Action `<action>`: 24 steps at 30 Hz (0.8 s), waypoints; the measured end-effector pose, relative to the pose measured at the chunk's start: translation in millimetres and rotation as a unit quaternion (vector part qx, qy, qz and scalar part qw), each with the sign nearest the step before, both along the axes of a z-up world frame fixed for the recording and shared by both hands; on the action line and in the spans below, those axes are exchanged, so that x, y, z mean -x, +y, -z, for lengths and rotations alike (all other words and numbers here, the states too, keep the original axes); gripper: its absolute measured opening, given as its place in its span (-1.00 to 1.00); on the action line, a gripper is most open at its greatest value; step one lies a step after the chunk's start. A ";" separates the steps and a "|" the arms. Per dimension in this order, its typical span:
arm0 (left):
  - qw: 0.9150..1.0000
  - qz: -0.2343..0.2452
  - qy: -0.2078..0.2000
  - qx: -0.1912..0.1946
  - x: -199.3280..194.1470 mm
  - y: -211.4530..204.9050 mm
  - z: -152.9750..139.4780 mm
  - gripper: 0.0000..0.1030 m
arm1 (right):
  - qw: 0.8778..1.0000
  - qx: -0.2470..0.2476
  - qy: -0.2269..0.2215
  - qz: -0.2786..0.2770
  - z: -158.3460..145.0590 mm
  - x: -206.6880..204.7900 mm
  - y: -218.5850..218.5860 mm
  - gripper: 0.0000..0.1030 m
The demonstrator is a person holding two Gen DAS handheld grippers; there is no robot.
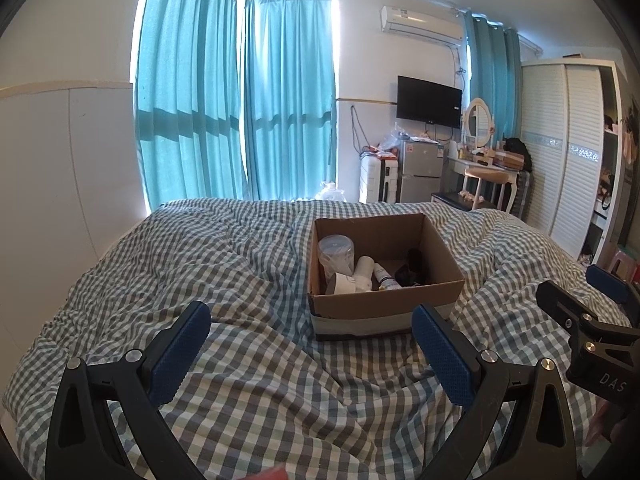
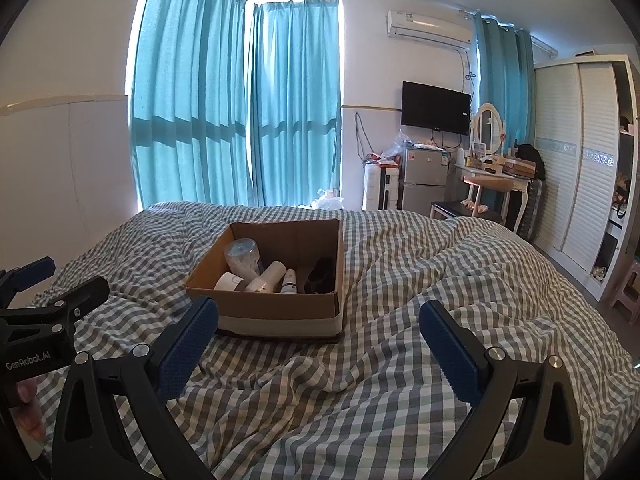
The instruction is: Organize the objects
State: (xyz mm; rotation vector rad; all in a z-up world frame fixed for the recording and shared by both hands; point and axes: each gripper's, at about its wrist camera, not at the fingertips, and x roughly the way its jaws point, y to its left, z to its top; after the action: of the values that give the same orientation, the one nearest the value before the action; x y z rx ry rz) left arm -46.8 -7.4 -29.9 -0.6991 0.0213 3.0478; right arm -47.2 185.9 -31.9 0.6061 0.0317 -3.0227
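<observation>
An open cardboard box (image 1: 384, 304) sits on a grey checked bedspread (image 1: 248, 380); it also shows in the right wrist view (image 2: 280, 308). Inside lie a clear plastic jar (image 1: 337, 252), white bottles (image 1: 366, 272) and a dark object (image 1: 412, 268). My left gripper (image 1: 314, 322) is open and empty, held above the bed just in front of the box. My right gripper (image 2: 320, 322) is open and empty, in front and to the right of the box. Each gripper shows at the edge of the other's view.
Teal curtains (image 1: 236, 100) hang behind the bed. A small fridge (image 1: 422, 170), a wall TV (image 1: 429, 102), a dressing table with an oval mirror (image 1: 478, 120) and a white wardrobe (image 1: 572, 152) stand at the far right.
</observation>
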 end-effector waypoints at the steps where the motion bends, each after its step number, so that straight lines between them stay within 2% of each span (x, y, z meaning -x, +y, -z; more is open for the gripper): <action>1: 1.000 -0.001 -0.002 -0.002 0.5 -1.1 0.4 1.00 | 1.000 0.000 -0.001 0.000 0.3 0.0 0.0 0.96; 24: 1.000 0.007 -0.003 0.014 -1.8 4.3 4.0 1.00 | 1.000 0.002 -0.004 0.002 3.1 -0.8 1.8 0.96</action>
State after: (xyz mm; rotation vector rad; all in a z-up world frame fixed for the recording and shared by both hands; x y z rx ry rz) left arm -45.0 -3.1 -33.9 -0.7076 0.0673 3.0365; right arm -46.4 187.7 -35.0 0.6200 0.0239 -3.0239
